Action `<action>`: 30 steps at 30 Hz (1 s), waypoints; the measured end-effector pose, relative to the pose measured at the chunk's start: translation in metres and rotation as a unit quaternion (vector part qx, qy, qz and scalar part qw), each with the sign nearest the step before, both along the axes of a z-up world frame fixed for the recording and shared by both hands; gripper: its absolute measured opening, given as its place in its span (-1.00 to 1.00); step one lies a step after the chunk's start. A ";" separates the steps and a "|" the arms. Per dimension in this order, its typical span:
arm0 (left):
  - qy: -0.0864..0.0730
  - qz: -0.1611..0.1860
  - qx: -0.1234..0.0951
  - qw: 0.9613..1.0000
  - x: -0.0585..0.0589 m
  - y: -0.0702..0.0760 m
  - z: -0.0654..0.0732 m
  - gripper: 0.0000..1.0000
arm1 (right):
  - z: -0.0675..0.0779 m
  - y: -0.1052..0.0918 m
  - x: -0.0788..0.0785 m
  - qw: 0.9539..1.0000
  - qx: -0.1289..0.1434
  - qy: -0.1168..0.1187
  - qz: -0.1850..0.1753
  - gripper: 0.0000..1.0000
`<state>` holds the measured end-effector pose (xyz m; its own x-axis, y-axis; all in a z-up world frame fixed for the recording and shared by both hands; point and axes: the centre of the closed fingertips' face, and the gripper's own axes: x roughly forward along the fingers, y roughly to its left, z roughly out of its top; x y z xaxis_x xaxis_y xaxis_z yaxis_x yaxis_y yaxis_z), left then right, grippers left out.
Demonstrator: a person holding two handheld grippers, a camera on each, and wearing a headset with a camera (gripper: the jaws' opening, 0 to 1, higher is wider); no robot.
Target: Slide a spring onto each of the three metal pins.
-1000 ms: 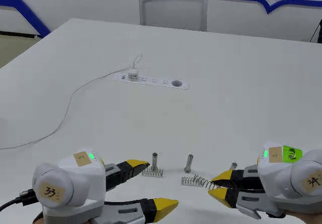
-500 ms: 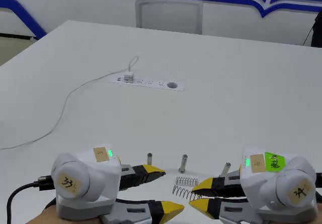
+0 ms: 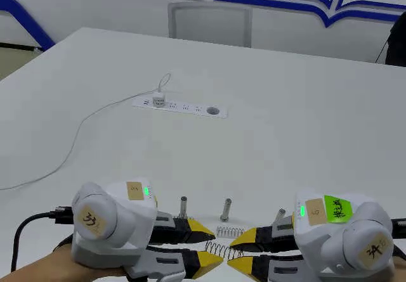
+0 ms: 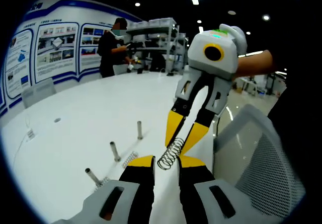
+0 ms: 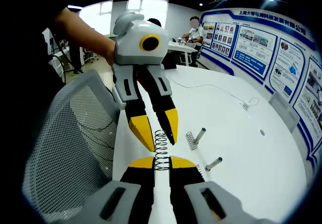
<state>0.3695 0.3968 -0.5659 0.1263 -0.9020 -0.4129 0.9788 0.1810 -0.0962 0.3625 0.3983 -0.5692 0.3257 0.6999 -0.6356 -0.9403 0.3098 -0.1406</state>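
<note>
Three short metal pins stand upright on the white table, all bare. My right gripper is shut on one end of a spring and holds it level above the table's near edge. My left gripper faces it, open, with its yellow tips on either side of the spring's free end. The same spring rises from my right gripper toward the left gripper. Another spring lies by the middle pin.
A white power strip with a plugged cable lies mid-table. A grey chair stands at the far edge, and a mesh chair is close below the grippers. A loose spring lies by the nearest pin.
The right gripper has lifted the spring off the table and carried it left. The left gripper has come right to meet it, and its jaws have narrowed around the spring's free end.
</note>
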 end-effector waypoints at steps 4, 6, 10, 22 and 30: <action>-0.026 -0.021 0.021 0.999 -0.004 -0.001 -0.004 -0.68 | -0.001 0.002 -0.002 1.000 -0.007 0.000 0.007 -0.79; -0.045 -0.032 0.029 0.998 -0.005 0.000 -0.005 -0.71 | -0.002 0.003 -0.003 1.000 -0.011 0.000 0.011 -0.79; -0.091 -0.053 0.035 0.994 -0.006 0.000 -0.003 -0.75 | -0.002 0.003 -0.003 1.000 -0.016 -0.004 0.014 -0.79; -0.124 -0.068 0.037 0.989 -0.006 -0.002 -0.002 -0.79 | 0.001 0.001 -0.003 0.999 -0.024 -0.023 0.023 -0.77; -0.121 -0.074 0.034 0.989 -0.010 -0.004 -0.001 -0.79 | -0.001 -0.004 -0.004 1.000 -0.021 -0.011 0.011 -0.72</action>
<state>0.3598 0.3930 -0.5667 0.0978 -0.8893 -0.4467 0.9878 0.0320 0.1525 0.3588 0.3944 -0.5707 0.3254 0.6793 -0.6578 -0.9432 0.2827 -0.1746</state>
